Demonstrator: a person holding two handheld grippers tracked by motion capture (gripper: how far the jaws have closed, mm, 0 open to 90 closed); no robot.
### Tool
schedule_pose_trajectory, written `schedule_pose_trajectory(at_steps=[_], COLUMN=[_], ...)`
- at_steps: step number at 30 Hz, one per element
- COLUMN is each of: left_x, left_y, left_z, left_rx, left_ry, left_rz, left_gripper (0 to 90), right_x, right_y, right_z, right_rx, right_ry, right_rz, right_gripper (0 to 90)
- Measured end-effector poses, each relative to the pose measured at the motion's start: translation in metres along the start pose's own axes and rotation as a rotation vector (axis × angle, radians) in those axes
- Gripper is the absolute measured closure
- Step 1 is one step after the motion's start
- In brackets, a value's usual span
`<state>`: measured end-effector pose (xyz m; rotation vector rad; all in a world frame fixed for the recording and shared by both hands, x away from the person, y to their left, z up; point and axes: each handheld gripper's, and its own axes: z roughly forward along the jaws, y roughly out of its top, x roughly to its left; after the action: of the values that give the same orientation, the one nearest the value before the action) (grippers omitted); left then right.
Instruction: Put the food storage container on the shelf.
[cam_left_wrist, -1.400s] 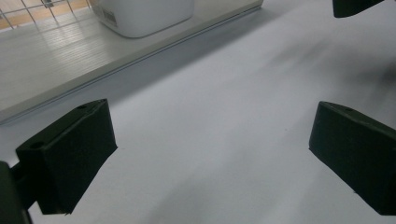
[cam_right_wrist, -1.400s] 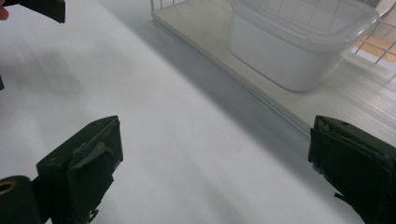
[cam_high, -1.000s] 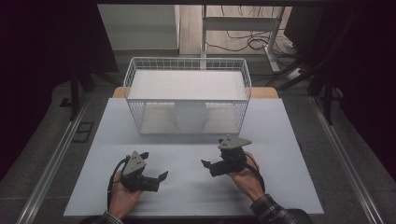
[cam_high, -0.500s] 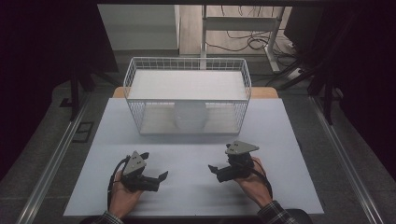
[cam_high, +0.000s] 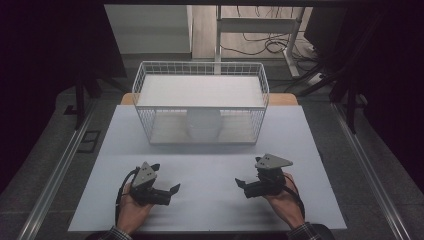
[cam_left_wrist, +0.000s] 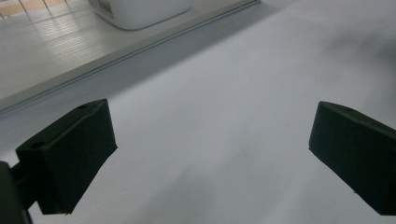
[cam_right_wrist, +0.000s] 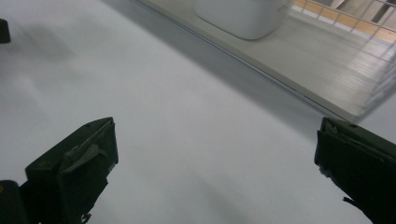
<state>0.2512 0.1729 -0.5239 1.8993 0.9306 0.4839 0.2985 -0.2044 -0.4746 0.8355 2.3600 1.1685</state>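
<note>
A white tub is sitting inside the white wire basket at the far side of the table, well apart from both tools. The left gripper and right gripper are hovering near the table's front edge, jaws spread wide, holding nothing.

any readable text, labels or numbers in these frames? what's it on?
None legible.
White container inside the wire basket: the left gripper view shows a small printed label on its wall, too blurred and cropped to read.
Left gripper, right gripper, white table mat: no markings visible.
</note>
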Motion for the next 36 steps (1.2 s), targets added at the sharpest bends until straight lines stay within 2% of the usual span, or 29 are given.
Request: schedule_pose_trajectory(at_steps=[12,17,21,32,36], left_x=[0.0,0.0,0.001,0.001,0.001], left_y=[0.0,-0.001,-0.001,-0.001,-0.001], left_z=[0.001,0.001,0.001,0.002,0.003], left_rx=[0.006,0.008,0.009,0.013,0.012], left_ry=[0.0,-0.001,-0.003,-0.006,-0.011], left_rz=[0.0,0.0,-0.002,-0.005,-0.004], left_gripper=[0.2,0.4,0.5,0.6,0.7], right_x=[-0.012,-0.015,-0.017,-0.021,-0.022], right_y=[-0.018,-0.023,-0.031,-0.047,-0.052], right_z=[-0.023,-0.027,-0.028,-0.031,-0.029], right_rx=[-0.012,-0.009,0.012,0.033,0.058], right_ry=[-0.067,-0.084,-0.107,-0.115,-0.109], right_rz=[0.035,0.044,0.031,0.059,0.069], right_gripper=[0.0,0.0,0.0,0.0,0.0])
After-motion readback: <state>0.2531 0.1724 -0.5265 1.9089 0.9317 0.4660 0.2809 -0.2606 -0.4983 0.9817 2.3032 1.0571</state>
